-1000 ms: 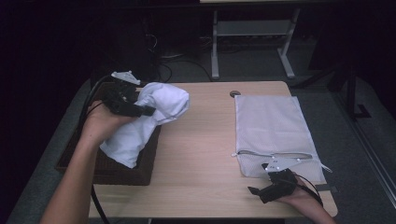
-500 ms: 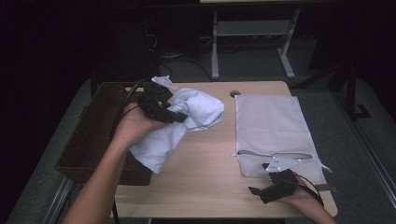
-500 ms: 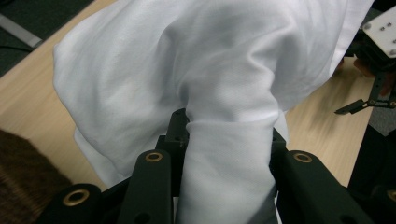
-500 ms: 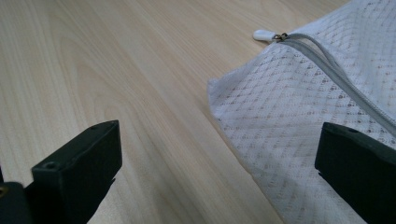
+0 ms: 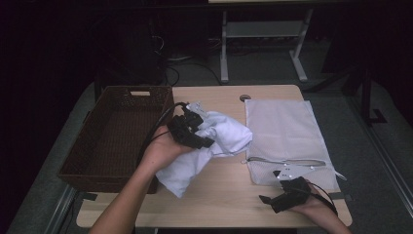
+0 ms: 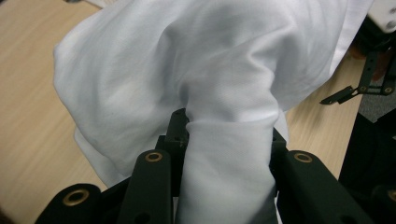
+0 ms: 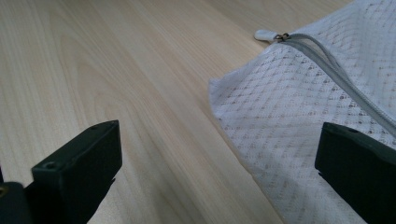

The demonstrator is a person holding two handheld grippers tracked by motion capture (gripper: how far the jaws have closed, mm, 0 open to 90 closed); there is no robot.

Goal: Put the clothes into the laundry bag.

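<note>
Two grippers noted | left gripper point(image 5: 192, 132) clamped on bunched white cotton garment point(image 5: 214, 141) | right gripper point(image 5: 287, 193) jaws apart beside white mesh zip bag point(image 5: 285, 126) | zip opening to be held wide before garment is fed in

Dark room — pale wooden table point(image 5: 229, 195)

left gripper point(image 5: 191, 131): raised, jaws clamped | right gripper point(image 5: 287, 194): low, jaws spread wide

Your open lane: bare tabletop point(image 5: 229, 195) strip between white cloth point(image 5: 214, 141) and mesh bag point(image 5: 287, 131). Brown basket point(image 5: 117, 131) walls off left side; bag covers right.
</note>
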